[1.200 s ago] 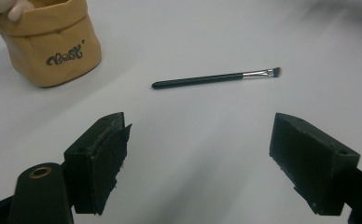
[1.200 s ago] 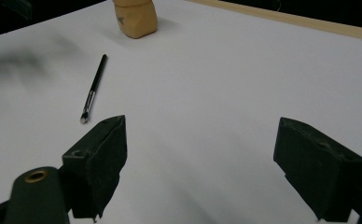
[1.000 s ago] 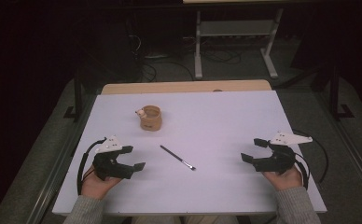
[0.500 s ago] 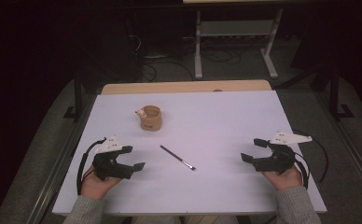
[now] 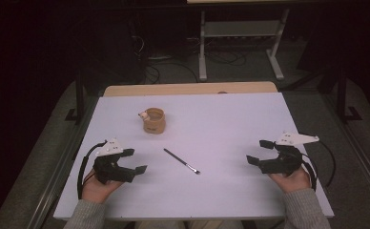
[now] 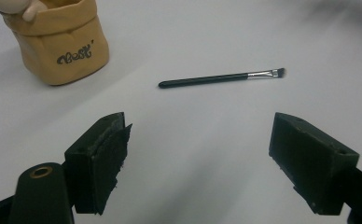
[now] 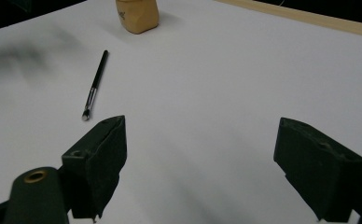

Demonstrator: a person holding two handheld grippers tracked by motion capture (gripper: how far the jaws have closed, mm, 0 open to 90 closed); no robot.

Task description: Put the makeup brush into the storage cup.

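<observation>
High view: nothing has shifted over the last second. The left gripper (image 5: 134, 161) at lower left and the right gripper (image 5: 260, 151) at lower right stay parked on the white surface (image 5: 231, 119), jaws apart and empty. The makeup brush (image 5: 181, 161) lies between them at frame centre, the tan cup (image 5: 154, 120) above it; work looks unstarted.

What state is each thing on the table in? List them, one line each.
Left claw: open, empty, resting low over the table.
Right claw: open, empty.
Makeup brush: lying flat on the table, untouched.
Tan cup: upright; contents cannot be told.
Table: white top.
</observation>
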